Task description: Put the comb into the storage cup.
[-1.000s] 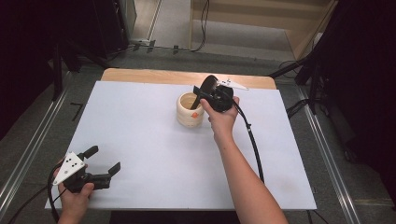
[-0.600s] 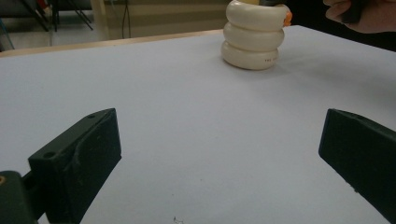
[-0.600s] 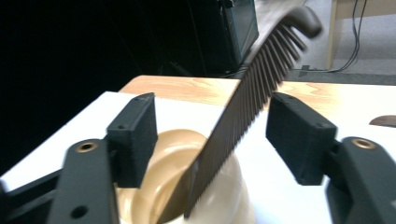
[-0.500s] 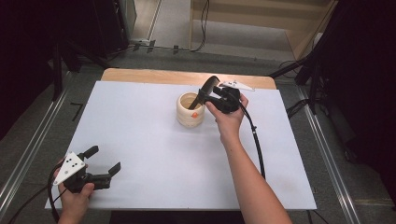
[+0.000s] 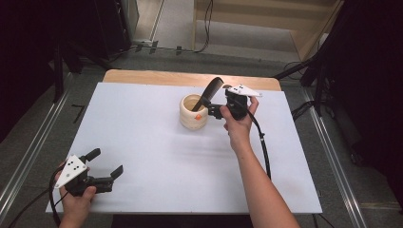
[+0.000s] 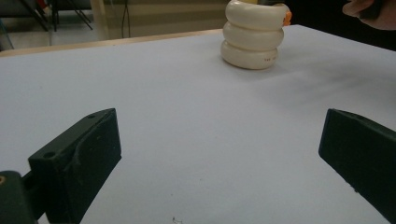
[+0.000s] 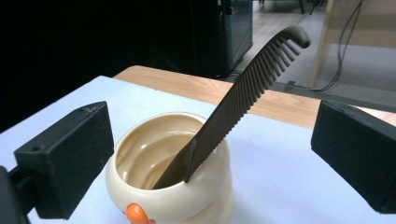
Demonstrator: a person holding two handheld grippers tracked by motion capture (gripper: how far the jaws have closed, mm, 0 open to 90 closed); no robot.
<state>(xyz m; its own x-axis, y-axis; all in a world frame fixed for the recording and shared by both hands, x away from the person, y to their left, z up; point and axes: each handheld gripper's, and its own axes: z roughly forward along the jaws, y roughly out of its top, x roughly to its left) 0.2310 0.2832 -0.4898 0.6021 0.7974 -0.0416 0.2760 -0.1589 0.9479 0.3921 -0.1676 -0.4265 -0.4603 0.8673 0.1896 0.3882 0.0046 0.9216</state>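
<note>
The comb (image 7: 243, 93) now stands in the cream ribbed cup (image 5: 193, 112), handle end down inside and toothed end leaning up and out over the rim toward the far edge of the surface (image 5: 142, 142), so I would judge the placing step as done and the release as what is in hand. The right claw (image 5: 215, 110) sits just beside the cup on its right; its jaws have just been opening and now stand wide, one to each side of the comb in the right gripper view, with clear gaps and no pad touching the comb or the cup. Nothing is held there. The cup itself stands upright a little beyond the middle of the white surface, with a small orange knob (image 7: 135, 213) on its near wall. The left claw (image 5: 105, 165) rests low at the near left corner, well apart from the cup, its jaws spread wide over bare surface and gripping nothing, as the left gripper view makes plain. What comes next, to my eye, is a clean retreat of the right hand (image 5: 237, 124): it should draw back toward the person without brushing the leaning comb, since a nudge on that long top end could tip it out or rock the cup.
</note>
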